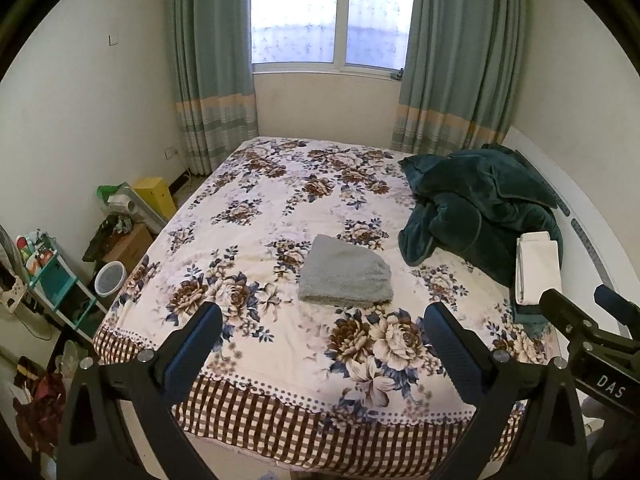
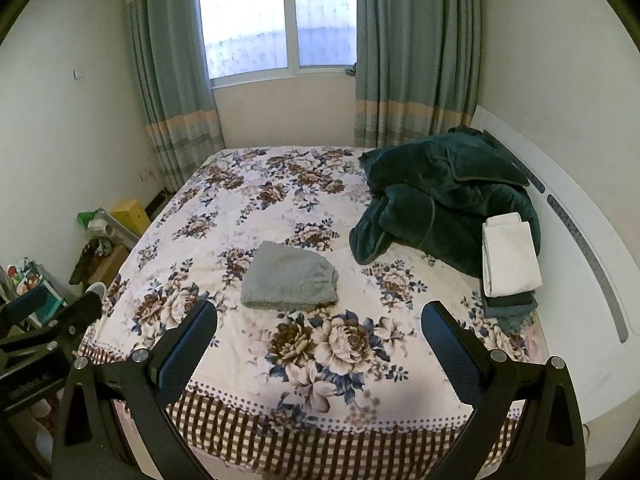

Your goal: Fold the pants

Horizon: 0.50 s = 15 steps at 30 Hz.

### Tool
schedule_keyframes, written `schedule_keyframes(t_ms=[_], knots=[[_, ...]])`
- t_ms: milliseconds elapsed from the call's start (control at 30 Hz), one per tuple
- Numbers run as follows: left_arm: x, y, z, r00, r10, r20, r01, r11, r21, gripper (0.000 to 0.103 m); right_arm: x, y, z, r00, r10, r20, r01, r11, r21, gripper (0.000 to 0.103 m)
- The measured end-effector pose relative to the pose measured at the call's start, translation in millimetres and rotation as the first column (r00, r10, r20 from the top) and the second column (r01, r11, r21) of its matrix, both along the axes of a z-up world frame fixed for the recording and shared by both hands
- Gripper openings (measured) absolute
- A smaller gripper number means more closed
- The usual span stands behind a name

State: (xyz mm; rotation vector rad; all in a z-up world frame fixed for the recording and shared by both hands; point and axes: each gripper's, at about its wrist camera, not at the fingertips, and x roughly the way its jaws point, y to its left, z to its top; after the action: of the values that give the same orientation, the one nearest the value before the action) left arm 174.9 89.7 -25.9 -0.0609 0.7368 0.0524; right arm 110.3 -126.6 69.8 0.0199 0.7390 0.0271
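Observation:
Grey pants (image 1: 345,276) lie folded into a compact bundle in the middle of the floral bed (image 1: 280,360); they also show in the right wrist view (image 2: 291,278). My left gripper (image 1: 322,318) is open and empty, held above the bed's near edge, short of the pants. My right gripper (image 2: 319,316) is open and empty too, at about the same height and distance. The right gripper also shows at the right of the left wrist view (image 1: 584,300). The left gripper shows at the left edge of the right wrist view (image 2: 56,308).
A dark green blanket (image 1: 476,208) is heaped at the bed's far right. A stack of folded white and dark clothes (image 1: 538,268) lies beside it, near the white headboard (image 1: 592,232). Boxes, a bin and a teal shelf (image 1: 56,276) crowd the floor left of the bed.

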Motion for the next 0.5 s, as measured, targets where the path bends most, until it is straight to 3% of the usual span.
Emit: schedule_keyframes(t_ms=[500], knots=[[-3.8, 1.7, -3.6, 1.000, 0.007, -0.008, -0.007, 1.000, 0.010, 0.103, 4.1, -0.3, -4.1, 1.000, -0.005, -0.006, 0.005, 1.000, -0.004, 0.103]])
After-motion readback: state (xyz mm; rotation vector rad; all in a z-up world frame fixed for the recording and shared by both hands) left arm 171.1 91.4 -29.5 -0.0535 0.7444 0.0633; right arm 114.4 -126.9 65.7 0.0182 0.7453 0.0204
